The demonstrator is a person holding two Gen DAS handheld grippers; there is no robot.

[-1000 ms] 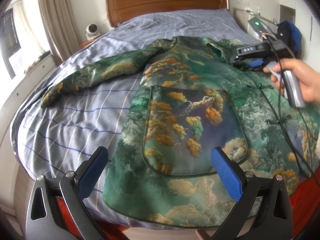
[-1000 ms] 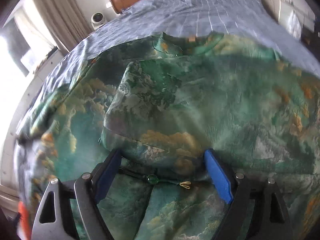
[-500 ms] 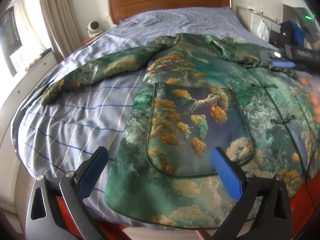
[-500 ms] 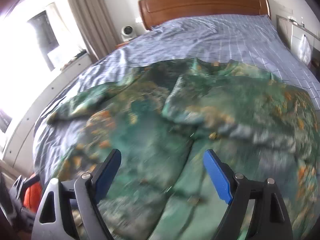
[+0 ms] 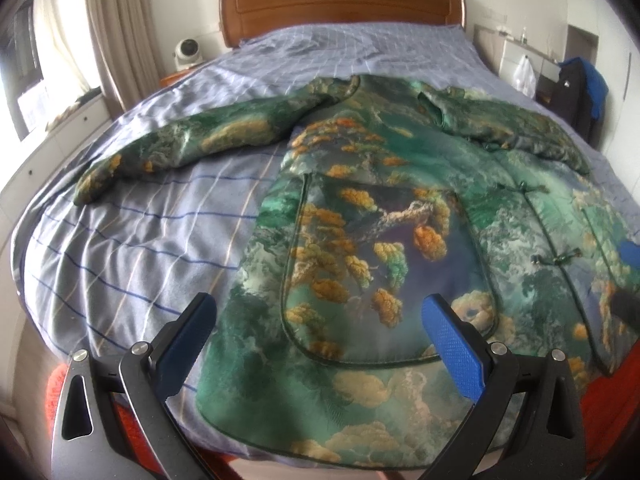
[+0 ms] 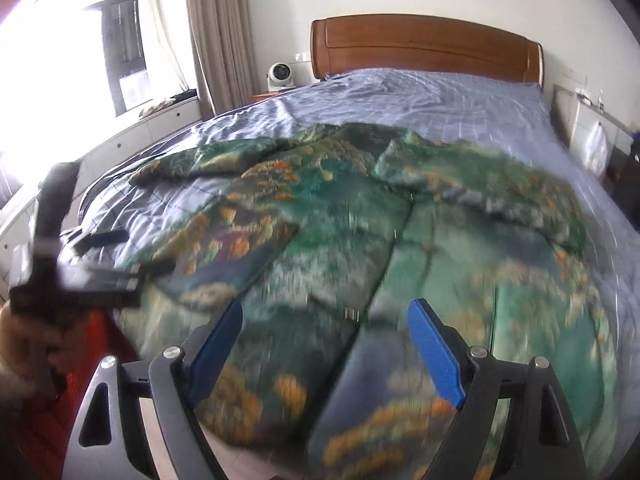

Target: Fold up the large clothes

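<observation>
Now both tongs tilt down over the bed's (image 5: 132,240) foot edge, jaws wide and empty: left gripper (image 5: 320,344), right gripper (image 6: 324,344). Beyond their tips the jacket (image 5: 380,248) lies spread, hem at that edge.

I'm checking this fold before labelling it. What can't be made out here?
- Jacket hem: left wrist view, hidden behind the left gripper.
- Jacket's right edge: left wrist view, cut off by the frame.
- Jacket's fastenings: right wrist view, motion blur; right gripper open.
</observation>
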